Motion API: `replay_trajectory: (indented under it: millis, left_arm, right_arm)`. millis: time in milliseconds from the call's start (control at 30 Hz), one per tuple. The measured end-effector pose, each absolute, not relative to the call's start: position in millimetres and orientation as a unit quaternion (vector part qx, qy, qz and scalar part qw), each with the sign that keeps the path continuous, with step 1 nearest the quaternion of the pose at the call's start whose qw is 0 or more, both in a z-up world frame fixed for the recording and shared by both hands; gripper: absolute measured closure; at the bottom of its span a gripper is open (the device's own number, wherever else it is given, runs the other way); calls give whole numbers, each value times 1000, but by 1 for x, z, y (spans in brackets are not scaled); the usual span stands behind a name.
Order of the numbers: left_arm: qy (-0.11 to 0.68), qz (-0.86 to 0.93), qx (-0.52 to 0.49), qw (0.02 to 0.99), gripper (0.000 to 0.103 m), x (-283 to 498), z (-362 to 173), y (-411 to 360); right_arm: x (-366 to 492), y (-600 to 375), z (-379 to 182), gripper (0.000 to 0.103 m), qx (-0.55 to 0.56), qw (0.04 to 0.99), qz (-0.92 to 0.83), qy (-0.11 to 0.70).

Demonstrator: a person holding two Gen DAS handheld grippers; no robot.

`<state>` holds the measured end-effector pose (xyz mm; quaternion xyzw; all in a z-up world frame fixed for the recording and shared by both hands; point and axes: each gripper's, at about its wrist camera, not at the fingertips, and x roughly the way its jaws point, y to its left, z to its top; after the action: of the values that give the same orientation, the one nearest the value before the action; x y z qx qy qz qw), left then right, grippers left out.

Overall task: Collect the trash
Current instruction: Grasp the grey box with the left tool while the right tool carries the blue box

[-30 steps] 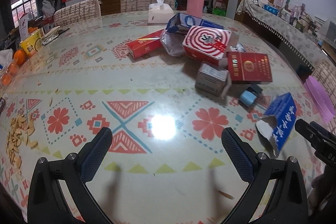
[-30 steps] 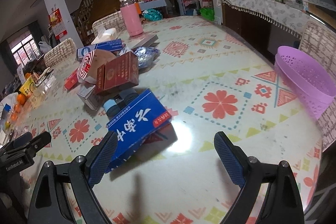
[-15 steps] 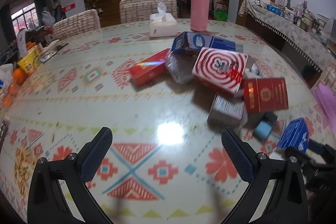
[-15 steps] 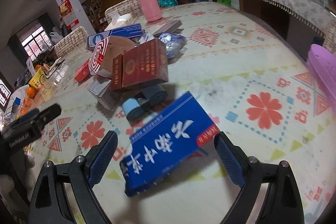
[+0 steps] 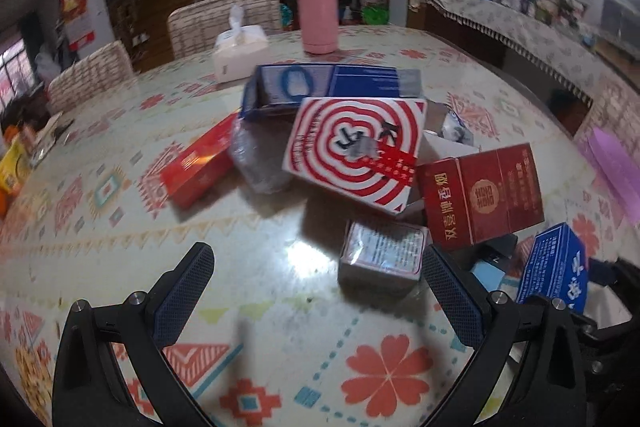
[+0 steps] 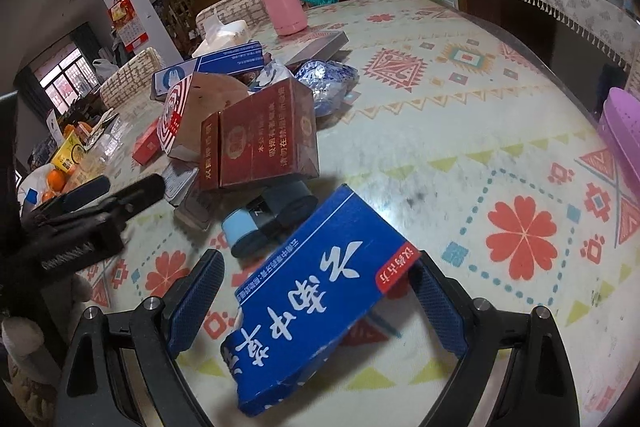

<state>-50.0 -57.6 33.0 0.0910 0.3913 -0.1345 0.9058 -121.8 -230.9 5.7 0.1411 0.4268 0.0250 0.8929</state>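
Jaws spread | blue box (image 6: pixel 320 311) between | table edge (image 6: pixel 560 67) right

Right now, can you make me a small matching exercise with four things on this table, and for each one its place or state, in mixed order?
Things:
1. blue box
2. pink bottle
3. purple basket
4. grey packet

Places or states:
A. stands upright at the far side
B. between the right gripper fingers, which are open
C. at the table's right edge
D. just ahead of the open left gripper

Pairs: 1-B, 2-A, 3-C, 4-D
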Motion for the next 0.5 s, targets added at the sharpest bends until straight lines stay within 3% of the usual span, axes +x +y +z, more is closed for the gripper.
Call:
replay_trajectory:
  millis: [233, 267, 300, 333, 500]
  left_arm:
    - [406, -154, 111, 894, 2, -40, 21, -74]
    - [409, -160, 110, 892, 13, -40, 21, -75]
    - [415, -170, 106, 888, 38, -39, 20, -75]
    - [428, -173, 106, 881, 56, -38, 17, -76]
    - [445, -156, 76, 878, 59, -40, 19, -68]
  right_arm:
    - [-121, -231, 6, 12, 136, 894, 25, 425]
    - [-122, -231, 6, 17, 135, 895, 24, 425]
    - [-123, -232, 6, 17, 133, 895, 23, 425]
    - [-123, -233, 6, 17, 133, 895, 25, 424]
    - [-131, -241, 9, 18, 143, 898, 32, 416]
